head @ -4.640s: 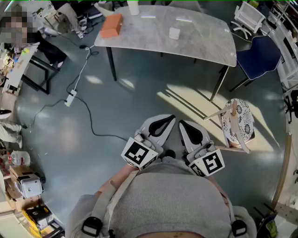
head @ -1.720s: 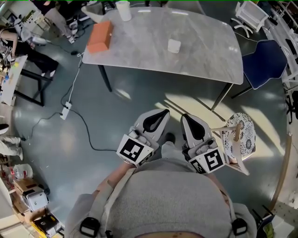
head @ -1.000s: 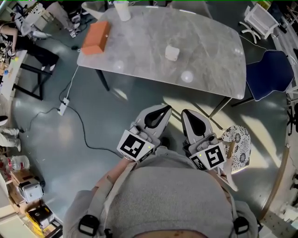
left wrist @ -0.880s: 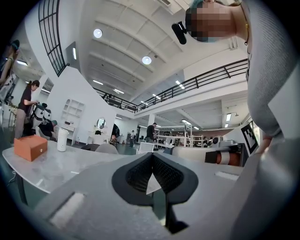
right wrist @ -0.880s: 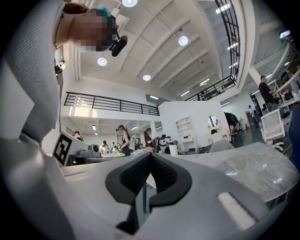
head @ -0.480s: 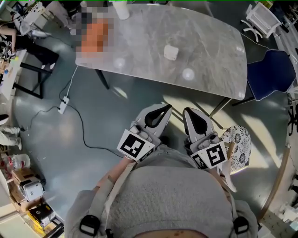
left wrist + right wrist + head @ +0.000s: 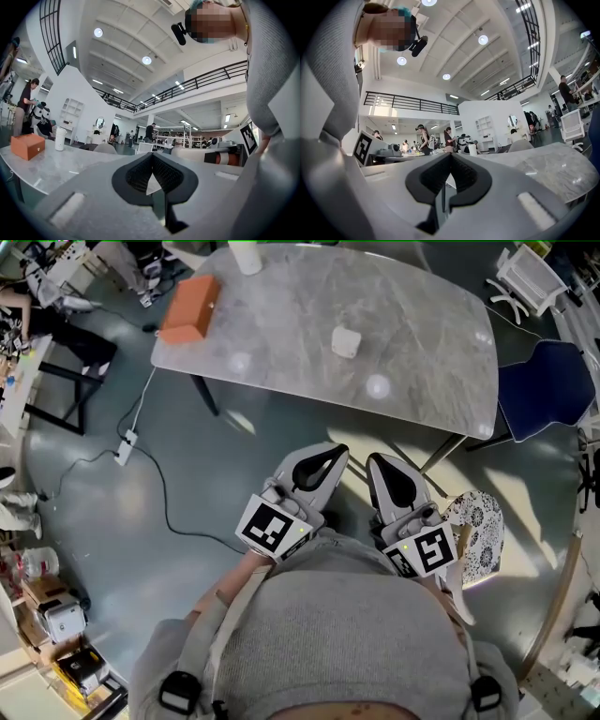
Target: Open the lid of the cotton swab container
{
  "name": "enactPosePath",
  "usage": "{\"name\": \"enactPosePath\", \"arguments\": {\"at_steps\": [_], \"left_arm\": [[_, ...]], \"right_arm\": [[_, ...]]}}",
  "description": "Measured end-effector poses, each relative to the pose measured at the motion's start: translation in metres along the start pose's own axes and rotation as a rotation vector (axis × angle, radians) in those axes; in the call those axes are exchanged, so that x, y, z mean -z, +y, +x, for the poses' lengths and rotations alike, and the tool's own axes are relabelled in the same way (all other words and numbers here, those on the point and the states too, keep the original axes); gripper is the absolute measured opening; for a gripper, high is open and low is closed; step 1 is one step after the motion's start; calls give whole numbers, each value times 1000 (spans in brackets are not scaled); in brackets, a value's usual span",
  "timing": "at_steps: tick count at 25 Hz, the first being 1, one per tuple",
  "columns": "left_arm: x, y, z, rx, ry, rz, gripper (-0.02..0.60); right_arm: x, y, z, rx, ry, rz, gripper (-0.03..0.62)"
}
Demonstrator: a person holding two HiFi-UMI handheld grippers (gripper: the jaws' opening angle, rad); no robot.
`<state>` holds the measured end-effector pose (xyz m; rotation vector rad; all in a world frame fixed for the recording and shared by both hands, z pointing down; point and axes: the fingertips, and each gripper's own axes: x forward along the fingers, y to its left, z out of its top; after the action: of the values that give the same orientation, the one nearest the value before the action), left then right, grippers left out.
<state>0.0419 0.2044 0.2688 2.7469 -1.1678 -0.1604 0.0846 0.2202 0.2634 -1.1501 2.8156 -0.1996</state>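
Note:
The cotton swab container [image 7: 346,341] is a small white box standing alone near the middle of the grey marble table [image 7: 422,352]. Both of my grippers are held close to my chest, above the floor and short of the table's near edge. The left gripper [image 7: 328,454] and the right gripper [image 7: 379,463] sit side by side, pointing toward the table. In the left gripper view the left gripper [image 7: 151,157] is shut with nothing in it. The right gripper [image 7: 449,157] in its own view is likewise shut and empty. Neither gripper view shows the container.
An orange box [image 7: 190,308] and a white cup [image 7: 246,254] stand at the table's far left. A blue chair [image 7: 544,385] is at the table's right end. A stool with a patterned round seat [image 7: 478,526] stands by my right side. A cable with a power strip [image 7: 124,446] lies on the floor to the left.
Since the earliest frame the table has come nearer and lower in the head view. Over the last second nothing has visibly moved; both grippers stay shut.

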Motion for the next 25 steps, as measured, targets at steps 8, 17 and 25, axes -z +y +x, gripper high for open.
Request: {"name": "enactPosePath", "arguments": {"at_steps": [8, 17, 25], "left_arm": [[0, -3, 3, 5, 5, 23, -2], [-2, -6, -1, -19, 15, 28, -2], [-8, 4, -7, -20, -23, 38, -2]], "right_arm": [[-1, -5, -1, 0, -11, 5, -2], [-2, -3, -4, -11, -7, 11, -2], [2, 3, 9, -32, -3, 20, -2]]}}
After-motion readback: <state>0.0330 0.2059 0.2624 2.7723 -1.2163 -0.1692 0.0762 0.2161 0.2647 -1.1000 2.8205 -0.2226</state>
